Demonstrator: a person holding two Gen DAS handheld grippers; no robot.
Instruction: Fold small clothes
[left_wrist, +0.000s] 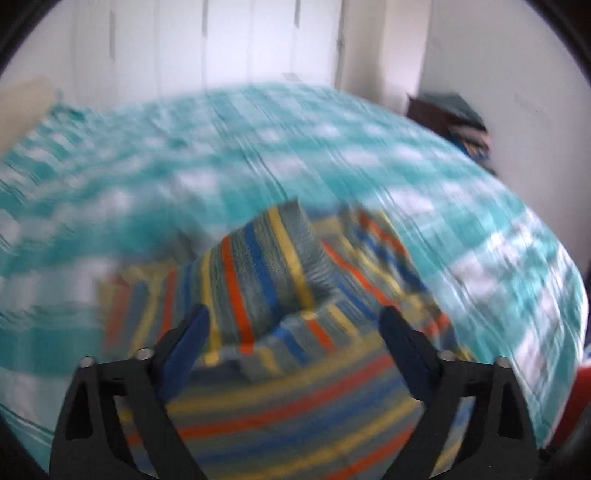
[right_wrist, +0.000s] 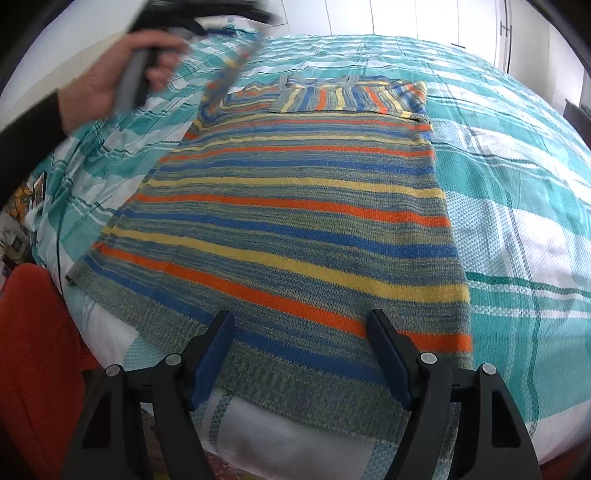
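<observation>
Blur smears most of the left wrist view: the left gripper (left_wrist: 293, 321) has its jaws spread apart, and a raised fold of the striped sweater (left_wrist: 266, 273) sits between them, contact unclear. On the right wrist view the sweater lies flat on the teal checked bedspread (right_wrist: 517, 184), the right gripper (right_wrist: 301, 325) splayed over its hem, its fingertips gripping nothing. At upper left, a hand (right_wrist: 110, 77) and a lifted sleeve are blurred.

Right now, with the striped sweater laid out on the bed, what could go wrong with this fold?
1. The left gripper view is motion-blurred with jaws open over bunched sweater; a fast release could leave the sleeve crooked.
2. The sweater's hem overhangs the bedspread edge near the open right gripper; a tug may slide it off.
</observation>
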